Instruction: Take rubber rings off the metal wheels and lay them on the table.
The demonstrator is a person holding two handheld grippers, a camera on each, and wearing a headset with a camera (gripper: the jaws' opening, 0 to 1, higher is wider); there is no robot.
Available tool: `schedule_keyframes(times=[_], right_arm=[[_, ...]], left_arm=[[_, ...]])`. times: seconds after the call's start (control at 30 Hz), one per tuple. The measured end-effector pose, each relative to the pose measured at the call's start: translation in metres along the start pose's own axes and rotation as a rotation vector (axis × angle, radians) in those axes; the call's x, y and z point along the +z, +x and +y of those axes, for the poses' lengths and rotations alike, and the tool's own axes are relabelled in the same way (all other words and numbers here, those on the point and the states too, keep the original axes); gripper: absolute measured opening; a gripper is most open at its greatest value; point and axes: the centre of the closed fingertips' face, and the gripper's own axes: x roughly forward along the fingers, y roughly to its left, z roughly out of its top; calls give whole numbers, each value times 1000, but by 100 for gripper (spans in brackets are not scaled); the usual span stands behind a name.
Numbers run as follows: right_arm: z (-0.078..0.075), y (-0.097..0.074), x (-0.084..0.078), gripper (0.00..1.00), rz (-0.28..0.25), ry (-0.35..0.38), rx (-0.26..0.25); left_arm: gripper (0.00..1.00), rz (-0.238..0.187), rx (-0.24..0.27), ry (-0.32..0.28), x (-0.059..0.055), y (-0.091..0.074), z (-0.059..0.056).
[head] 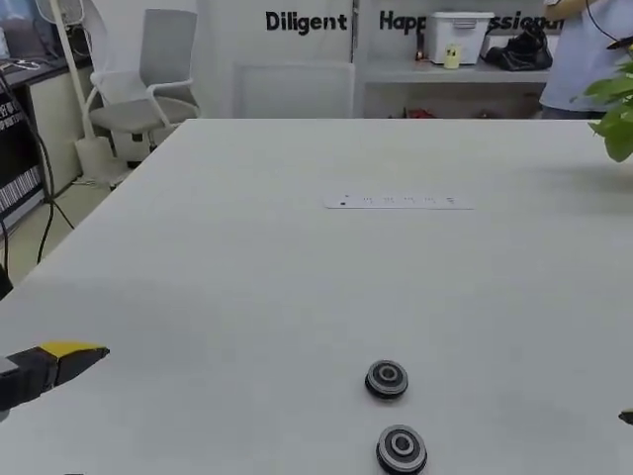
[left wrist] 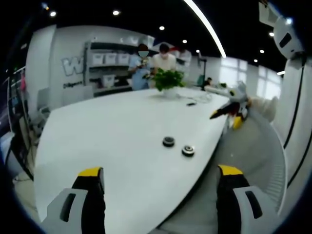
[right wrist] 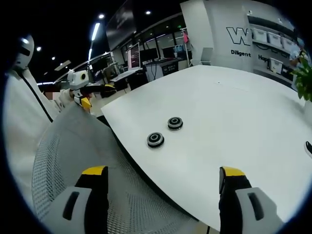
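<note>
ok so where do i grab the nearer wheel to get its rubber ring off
Probably by the dark rubber ring around the outer rim of the nearer wheel, coming straight down from above. The wheel lies flat on the table, so its rim is exposed all round.

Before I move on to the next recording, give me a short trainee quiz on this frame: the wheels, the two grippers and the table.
1. How many small round metal wheels with black rubber rings lie on the white table? A one, B two, C four.
2. True or false: the left gripper is shut on a wheel.
3. Fill in: the right gripper has its jaws ____, apart from both wheels.
Key: 1 B, counting the nearer wheel by the table edge. 2 false: it is open and holds nothing. 3 open.
</note>
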Motion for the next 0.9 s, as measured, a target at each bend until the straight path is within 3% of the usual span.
schedule_keyframes(times=[0.9], right_arm=[[-5,0,-1,90,0,10,-5]], left_arm=[[97,11,-7,-4,-2,4,2]])
